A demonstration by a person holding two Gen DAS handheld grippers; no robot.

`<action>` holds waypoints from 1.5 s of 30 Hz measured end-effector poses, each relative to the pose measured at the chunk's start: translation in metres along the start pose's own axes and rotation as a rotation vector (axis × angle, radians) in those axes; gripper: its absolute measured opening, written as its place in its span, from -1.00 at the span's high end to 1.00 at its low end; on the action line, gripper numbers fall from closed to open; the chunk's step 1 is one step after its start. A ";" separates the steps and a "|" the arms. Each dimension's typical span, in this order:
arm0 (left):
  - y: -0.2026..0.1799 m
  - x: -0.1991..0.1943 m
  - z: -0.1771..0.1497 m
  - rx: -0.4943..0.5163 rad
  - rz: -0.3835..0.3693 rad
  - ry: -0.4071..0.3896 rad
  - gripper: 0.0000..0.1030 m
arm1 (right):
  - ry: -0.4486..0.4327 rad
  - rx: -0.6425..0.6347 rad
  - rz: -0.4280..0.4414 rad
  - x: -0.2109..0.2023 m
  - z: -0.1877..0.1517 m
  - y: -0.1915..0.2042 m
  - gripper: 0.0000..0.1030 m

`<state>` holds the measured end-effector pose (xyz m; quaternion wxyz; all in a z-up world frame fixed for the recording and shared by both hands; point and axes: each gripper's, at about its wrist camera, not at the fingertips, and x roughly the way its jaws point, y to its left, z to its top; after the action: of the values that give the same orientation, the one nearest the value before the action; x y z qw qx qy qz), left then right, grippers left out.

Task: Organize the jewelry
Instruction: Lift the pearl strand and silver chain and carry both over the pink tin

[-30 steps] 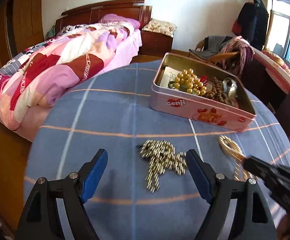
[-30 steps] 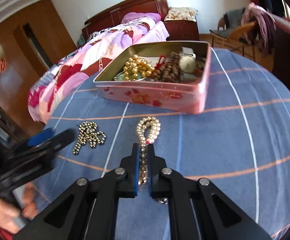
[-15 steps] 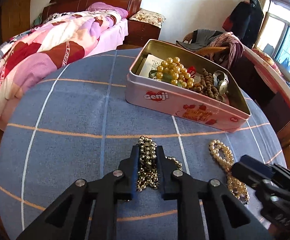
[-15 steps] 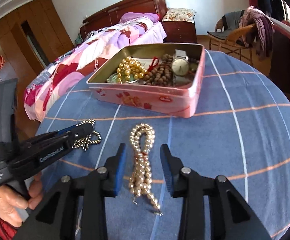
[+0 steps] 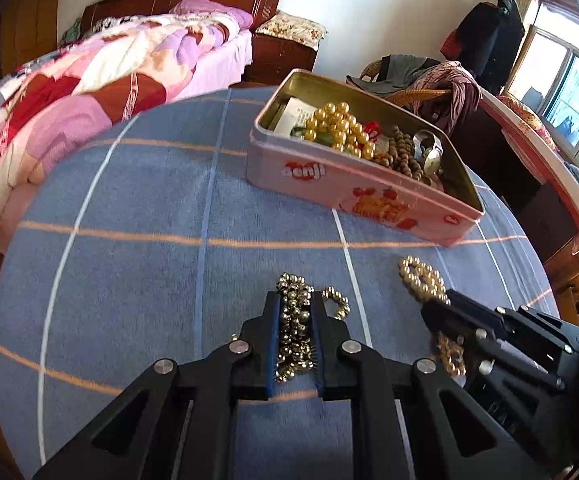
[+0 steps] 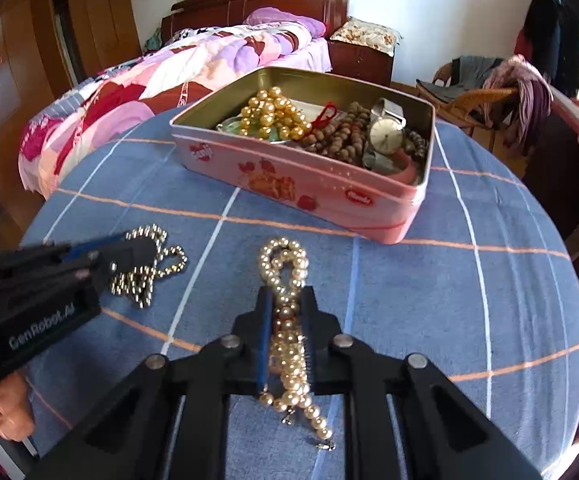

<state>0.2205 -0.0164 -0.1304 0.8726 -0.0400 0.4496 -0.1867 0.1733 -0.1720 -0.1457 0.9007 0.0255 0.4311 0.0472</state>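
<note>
The left gripper [image 5: 295, 308] pinches the metal bead chain [image 5: 294, 322] and the right gripper [image 6: 286, 306], open half a second ago, now clamps the pearl necklace [image 6: 285, 280]. Both lie on the blue checked tablecloth [image 5: 129, 280] near the pink tin [image 6: 309, 184] of jewelry, a bed [image 6: 193, 68] behind.

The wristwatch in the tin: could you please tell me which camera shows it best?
The right wrist view: the wristwatch faces the camera, its round dial and metal band plain inside the pink tin. The left wrist view shows it only edge-on and smaller.
</note>
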 end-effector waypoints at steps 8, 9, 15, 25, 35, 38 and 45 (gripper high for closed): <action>-0.008 -0.020 -0.021 0.017 0.038 -0.047 0.75 | -0.109 0.166 0.161 -0.027 -0.008 -0.023 0.68; -0.008 -0.022 -0.022 0.009 0.030 -0.053 0.75 | -0.113 0.181 0.180 -0.029 -0.009 -0.023 0.69; -0.018 -0.030 -0.030 0.029 0.013 -0.072 0.75 | -0.138 0.194 0.190 -0.041 -0.017 -0.023 0.69; -0.026 -0.036 -0.039 0.058 0.028 -0.081 0.75 | -0.128 0.191 0.174 -0.041 -0.023 -0.019 0.69; -0.026 -0.036 -0.043 0.045 0.015 -0.076 0.75 | -0.122 0.198 0.160 -0.040 -0.024 -0.022 0.69; -0.026 -0.035 -0.044 0.044 0.000 -0.067 0.75 | -0.122 0.197 0.158 -0.041 -0.024 -0.021 0.69; -0.026 -0.032 -0.047 0.026 -0.024 -0.049 0.75 | -0.129 0.202 0.156 -0.043 -0.026 -0.022 0.69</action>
<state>0.1584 -0.0248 -0.1276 0.8815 -0.0384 0.4250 -0.2019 0.1282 -0.1985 -0.1306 0.9131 0.1524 0.3714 0.0716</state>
